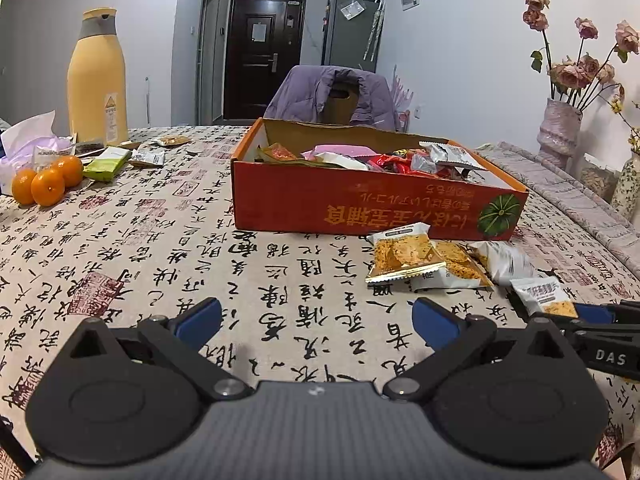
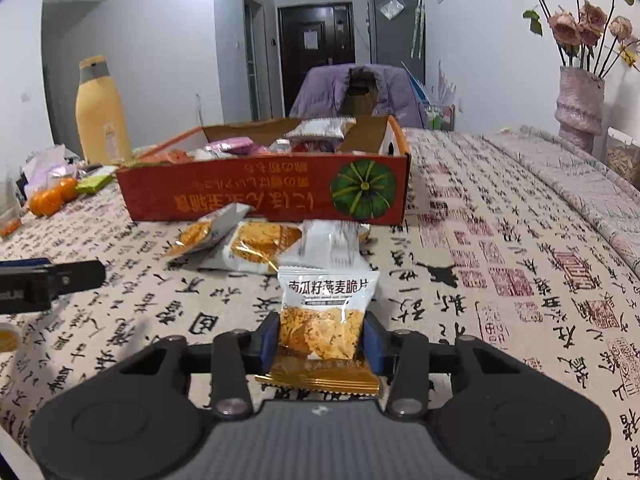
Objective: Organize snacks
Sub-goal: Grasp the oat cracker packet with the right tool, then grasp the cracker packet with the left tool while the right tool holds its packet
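Note:
My right gripper (image 2: 320, 336) is shut on a white-and-gold oat crisp packet (image 2: 326, 312), its blue pads pressing both sides; the same packet (image 1: 542, 296) shows at the right of the left wrist view. Several more crisp packets (image 2: 248, 250) lie on the cloth just in front of a red cardboard box (image 2: 272, 192) printed with a green pumpkin and filled with mixed snacks (image 1: 360, 158). The loose packets (image 1: 416, 258) sit near the box's front wall (image 1: 360, 208). My left gripper (image 1: 316, 320) stands open over the bare tablecloth, nothing between its fingers.
Oranges (image 1: 46, 182), a green packet (image 1: 106, 164), tissues and a tall yellow flask (image 1: 98, 80) stand at the left back. A vase of dried roses (image 2: 580, 104) is at the right. A chair draped with a purple jacket (image 1: 332, 96) stands behind the table.

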`<state>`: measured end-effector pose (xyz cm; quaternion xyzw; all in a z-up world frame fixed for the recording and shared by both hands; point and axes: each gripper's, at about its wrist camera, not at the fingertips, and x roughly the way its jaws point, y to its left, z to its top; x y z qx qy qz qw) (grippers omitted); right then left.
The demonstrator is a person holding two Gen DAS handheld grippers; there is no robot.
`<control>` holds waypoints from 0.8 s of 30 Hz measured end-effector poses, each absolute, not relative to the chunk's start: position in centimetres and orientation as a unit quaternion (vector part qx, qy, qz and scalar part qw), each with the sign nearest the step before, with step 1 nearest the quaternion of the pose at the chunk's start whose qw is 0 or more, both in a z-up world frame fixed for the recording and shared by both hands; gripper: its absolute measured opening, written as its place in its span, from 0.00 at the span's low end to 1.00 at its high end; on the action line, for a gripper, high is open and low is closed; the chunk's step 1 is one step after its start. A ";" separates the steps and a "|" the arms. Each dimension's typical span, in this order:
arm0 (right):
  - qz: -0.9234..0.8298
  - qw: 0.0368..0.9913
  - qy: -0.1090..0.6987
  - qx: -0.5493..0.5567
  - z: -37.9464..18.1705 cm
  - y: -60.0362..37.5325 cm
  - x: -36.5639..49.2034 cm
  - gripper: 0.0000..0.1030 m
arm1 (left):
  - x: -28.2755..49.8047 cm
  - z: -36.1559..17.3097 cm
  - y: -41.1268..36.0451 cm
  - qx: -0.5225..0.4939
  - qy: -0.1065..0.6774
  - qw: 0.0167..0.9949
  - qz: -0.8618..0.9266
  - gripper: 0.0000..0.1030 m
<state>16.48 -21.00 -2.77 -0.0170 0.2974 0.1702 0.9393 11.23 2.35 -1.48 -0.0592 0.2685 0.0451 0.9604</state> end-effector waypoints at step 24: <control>0.143 0.970 0.197 -0.005 0.3 -22.0 21.9 0.40 | 15.5 0.8 0.6 -0.060 0.270 0.961 0.024 1.00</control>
